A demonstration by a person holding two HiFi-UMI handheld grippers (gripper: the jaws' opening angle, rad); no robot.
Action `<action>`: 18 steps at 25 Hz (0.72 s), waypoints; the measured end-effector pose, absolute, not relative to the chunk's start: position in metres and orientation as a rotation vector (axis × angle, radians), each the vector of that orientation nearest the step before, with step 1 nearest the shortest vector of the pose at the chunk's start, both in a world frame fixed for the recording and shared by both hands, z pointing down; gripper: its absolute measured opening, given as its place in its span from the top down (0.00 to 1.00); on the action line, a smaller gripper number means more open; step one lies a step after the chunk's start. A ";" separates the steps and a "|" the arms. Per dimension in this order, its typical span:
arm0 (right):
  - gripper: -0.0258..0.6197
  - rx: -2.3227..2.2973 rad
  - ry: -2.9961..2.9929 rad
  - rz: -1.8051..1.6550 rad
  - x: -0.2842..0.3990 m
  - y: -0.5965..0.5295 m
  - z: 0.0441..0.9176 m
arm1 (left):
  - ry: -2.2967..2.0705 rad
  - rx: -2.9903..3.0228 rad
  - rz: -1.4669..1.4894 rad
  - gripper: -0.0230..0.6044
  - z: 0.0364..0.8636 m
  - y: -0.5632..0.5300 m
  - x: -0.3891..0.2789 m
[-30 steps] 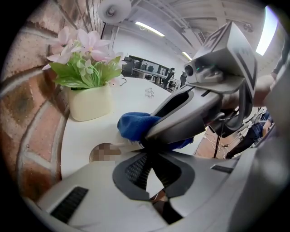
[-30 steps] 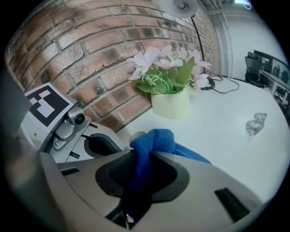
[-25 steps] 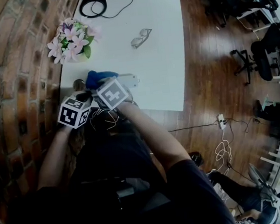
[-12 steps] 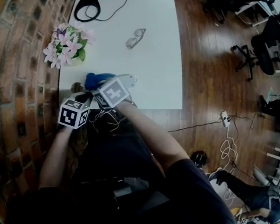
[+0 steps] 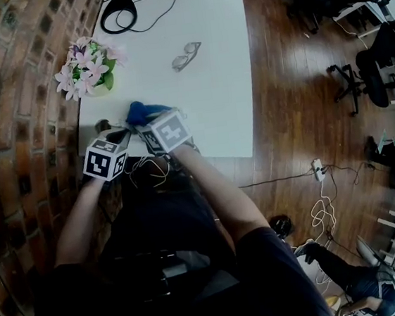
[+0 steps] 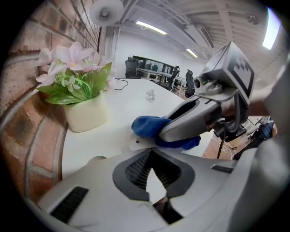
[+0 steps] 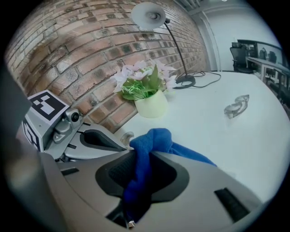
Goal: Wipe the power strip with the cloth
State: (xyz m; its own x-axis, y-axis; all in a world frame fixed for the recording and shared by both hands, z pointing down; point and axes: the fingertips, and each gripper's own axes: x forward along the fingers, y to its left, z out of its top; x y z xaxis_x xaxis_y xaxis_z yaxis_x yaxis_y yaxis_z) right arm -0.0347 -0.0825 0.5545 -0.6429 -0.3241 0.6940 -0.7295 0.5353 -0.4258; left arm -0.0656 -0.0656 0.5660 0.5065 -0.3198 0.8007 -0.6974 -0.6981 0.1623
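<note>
1. Right claw (image 7: 139, 156) grips the crumpled blue cloth (image 7: 153, 139); the cloth lies on the white plastic power strip (image 6: 136, 144) at the white table's (image 5: 222, 59) seven o'clock corner.
2. Left claw (image 6: 152, 157) is closed, empty, at the cloth's eight o'clock.

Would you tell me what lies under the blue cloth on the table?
A white end of the power strip pokes out beneath the cloth; the rest is covered by the cloth and the right gripper.
</note>
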 end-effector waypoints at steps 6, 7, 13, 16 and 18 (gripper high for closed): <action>0.82 0.890 -2.226 0.951 -0.001 -0.086 0.555 | -0.871 2.274 1.057 0.96 0.566 -0.068 -0.055; 0.82 0.892 -2.236 0.925 0.003 -0.088 0.554 | -0.875 2.273 1.060 0.96 0.566 -0.068 -0.053; 0.82 0.884 -2.221 0.862 0.020 -0.086 0.553 | -0.908 2.271 1.064 0.96 0.564 -0.069 -0.037; 0.82 0.872 -2.229 0.832 0.027 -0.086 0.553 | -0.937 2.268 1.056 0.96 0.563 -0.073 -0.029; 0.82 0.858 -2.253 0.800 0.030 -0.088 0.553 | -0.957 2.255 1.059 0.96 0.565 -0.074 -0.026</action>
